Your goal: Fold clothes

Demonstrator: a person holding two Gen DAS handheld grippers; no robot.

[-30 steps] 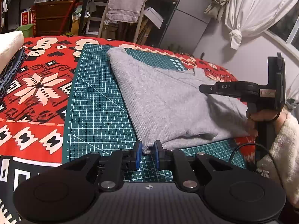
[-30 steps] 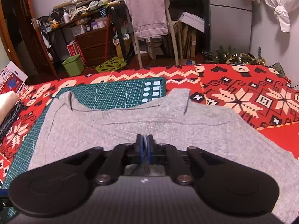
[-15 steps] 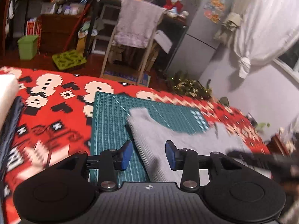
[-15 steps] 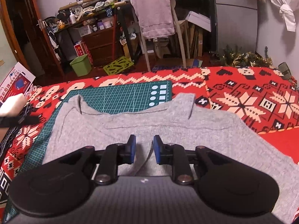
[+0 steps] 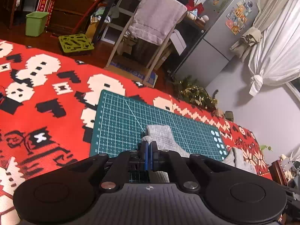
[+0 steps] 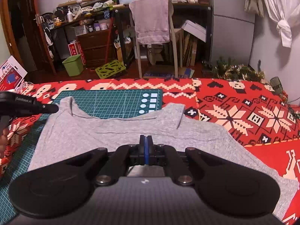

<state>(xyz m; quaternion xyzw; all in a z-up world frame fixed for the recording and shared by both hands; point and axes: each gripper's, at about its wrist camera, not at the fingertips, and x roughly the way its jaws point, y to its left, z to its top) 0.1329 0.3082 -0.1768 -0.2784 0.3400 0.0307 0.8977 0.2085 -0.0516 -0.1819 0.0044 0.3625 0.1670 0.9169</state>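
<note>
The grey top [image 6: 112, 131] lies spread across the lower centre of the right wrist view, partly on the green mat [image 6: 112, 101] and partly on the red blanket [image 6: 243, 112], neckline toward the far edge. In the left wrist view only one shoulder strap of it shows, at lower centre. My left gripper [image 5: 149, 146] has its blue pads pressed together with a small bunch of strap fabric between the tips; in the right view it reaches that same strap from the left edge of the frame. My right gripper [image 6: 146, 140] also has its pads together, low over the chest of the top, but I cannot tell whether any cloth is caught between them. Risks, as I judge them: the left bite is shallow and at the very tip, so a brisk pull could slip the strap free. If the right holds nothing, only one corner will lift and the fold will run crooked. The half on the blanket may drag against that rougher cloth and bunch. The chair [image 6: 155, 37] and clutter behind are well apart and pose no hazard.
</note>
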